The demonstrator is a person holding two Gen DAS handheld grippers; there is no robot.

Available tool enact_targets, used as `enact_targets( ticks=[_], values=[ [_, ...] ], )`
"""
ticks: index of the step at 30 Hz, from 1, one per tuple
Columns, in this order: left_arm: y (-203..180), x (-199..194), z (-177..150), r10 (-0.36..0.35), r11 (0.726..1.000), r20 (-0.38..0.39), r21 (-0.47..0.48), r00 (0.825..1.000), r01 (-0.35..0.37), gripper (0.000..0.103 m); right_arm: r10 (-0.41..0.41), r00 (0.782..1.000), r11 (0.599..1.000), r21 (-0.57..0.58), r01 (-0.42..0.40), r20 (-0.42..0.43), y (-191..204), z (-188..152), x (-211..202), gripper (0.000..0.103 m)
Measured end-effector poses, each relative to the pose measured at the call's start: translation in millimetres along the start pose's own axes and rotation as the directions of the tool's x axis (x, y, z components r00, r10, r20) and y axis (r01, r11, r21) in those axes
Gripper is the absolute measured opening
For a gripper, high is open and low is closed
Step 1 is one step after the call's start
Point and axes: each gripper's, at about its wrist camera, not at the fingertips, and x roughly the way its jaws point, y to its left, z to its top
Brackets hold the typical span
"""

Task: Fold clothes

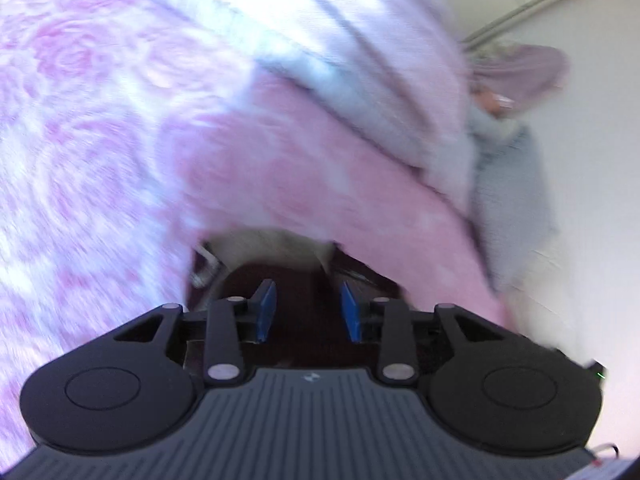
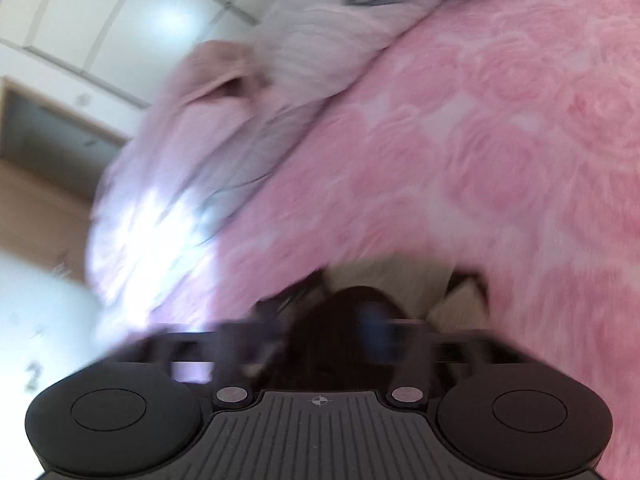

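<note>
Left claw (image 1: 308,312) released, empty; right claw (image 2: 320,344) too blurred to tell. Dark garment (image 1: 308,280) below, pile (image 2: 208,128) on bed (image 2: 500,140) unfolded.

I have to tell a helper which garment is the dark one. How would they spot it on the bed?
Start from the pink rose-patterned bedspread that fills most of the view. Follow it down to its near edge, just ahead of the right gripper. There lies the dark maroon garment, with a beige piece just beyond it; it is the only deep, dark cloth among the pale pink and grey fabrics.
</note>
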Motion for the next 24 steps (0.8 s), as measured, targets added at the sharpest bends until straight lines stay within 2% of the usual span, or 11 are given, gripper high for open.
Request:
enact_targets(
  ticks=[4,8,10,14,17,18,19,21,23,24],
  values=[
    [4.0,11.1,-0.6,0.046,0.995,-0.023,0.091,0.999,-0.044,0.032,-0.086,0.996,0.988,-0.130,0.084,-0.010,-0.9,-2.3,18.4,0.066],
    [-3.4,39.2,-6.9,0.098,0.974,-0.065,0.212,0.993,-0.082,0.032,-0.192,0.981,0.925,-0.342,0.168,-0.037,-0.9,-21.7,50.2,0.065],
    [-9.1,55.2,-6.8,0.117,0.958,-0.064,0.269,0.991,-0.096,0.032,-0.211,0.977,0.896,-0.404,0.183,-0.025,1.1,-26.5,61.8,0.065],
    [-18.4,79.3,-2.7,0.155,0.926,-0.056,0.355,0.986,-0.125,0.032,-0.216,0.976,0.873,-0.449,0.189,-0.009,4.0,-26.3,85.2,0.063],
    [-19.7,95.4,0.0,0.192,0.905,-0.048,0.395,0.980,-0.158,0.031,-0.230,0.973,0.857,-0.475,0.200,-0.004,4.9,-24.5,102.4,0.052],
    [-19.1,98.8,0.3,0.191,0.903,-0.049,0.401,0.980,-0.156,0.028,-0.234,0.972,0.851,-0.486,0.199,-0.011,5.4,-25.0,106.1,0.028],
    [-19.3,100.8,0.1,0.190,0.898,-0.049,0.412,0.981,-0.153,0.007,-0.247,0.969,0.835,-0.510,0.206,-0.014,7.4,-26.2,108.7,0.004],
    [-24.1,96.9,-1.9,0.186,0.877,-0.020,0.454,0.982,-0.157,0.003,-0.237,0.971,0.811,-0.546,0.212,0.026,11.8,-29.2,103.3,0.003],
    [-30.6,86.4,-4.3,0.174,0.848,0.044,0.502,0.984,-0.173,0.003,-0.209,0.975,0.803,-0.556,0.212,0.070,16.3,-30.6,92.1,0.002],
    [-32.3,81.5,-3.7,0.170,0.842,0.069,0.508,0.983,-0.181,0.003,-0.200,0.976,0.802,-0.556,0.216,0.089,17.9,-29.9,87.2,0.002]
  ],
)
